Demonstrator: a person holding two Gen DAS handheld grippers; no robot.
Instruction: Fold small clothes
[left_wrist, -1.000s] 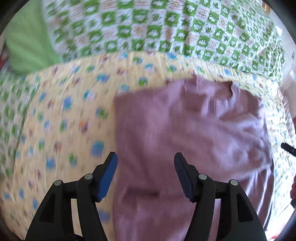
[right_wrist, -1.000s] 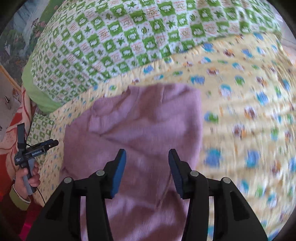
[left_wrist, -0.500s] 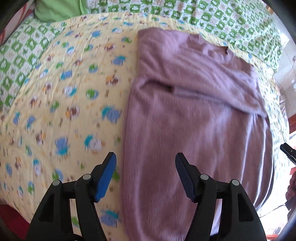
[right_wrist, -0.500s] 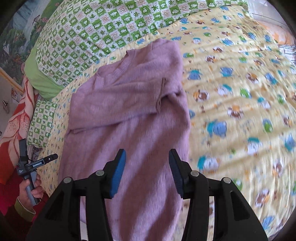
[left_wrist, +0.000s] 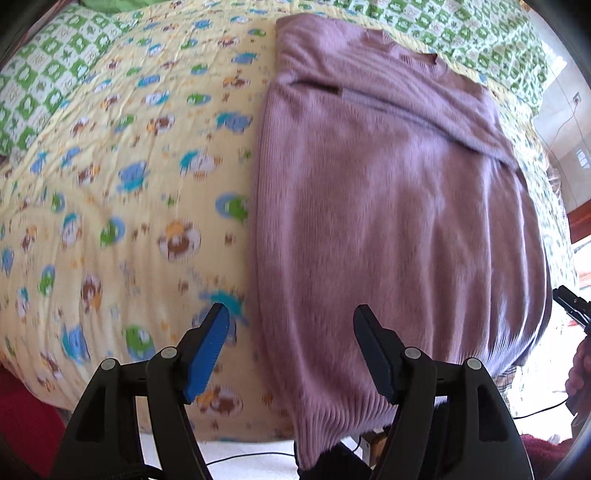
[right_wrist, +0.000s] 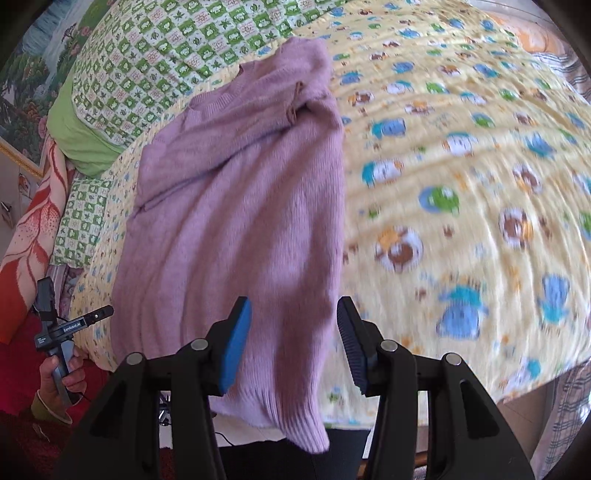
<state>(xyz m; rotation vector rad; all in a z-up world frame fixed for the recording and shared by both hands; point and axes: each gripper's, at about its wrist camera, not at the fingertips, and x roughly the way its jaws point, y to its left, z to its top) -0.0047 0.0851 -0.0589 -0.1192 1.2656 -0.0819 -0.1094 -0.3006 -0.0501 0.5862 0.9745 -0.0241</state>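
Left wrist | left gripper (left_wrist: 290, 334) opening, empty | right gripper (right_wrist: 294, 325) parted, empty | fuzzy ribbed-knit sweater (left_wrist: 388, 206)

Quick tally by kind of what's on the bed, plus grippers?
Sweater: 1
Yellow quilt: 1
Green checked cover: 1
Green pillow: 1
Grippers: 2, left gripper opening, right gripper open, both empty
Total: 6

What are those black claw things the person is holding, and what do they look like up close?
They are two handheld grippers. The left gripper and the right gripper look alike: black plastic frames with triangular cut-outs, silver pivot pins, and two fingers faced with ribbed blue pads. Seen from the side, the left one carries a white-lettered label on its body and a grey handle, and the hand gripping it wears an olive cuff.
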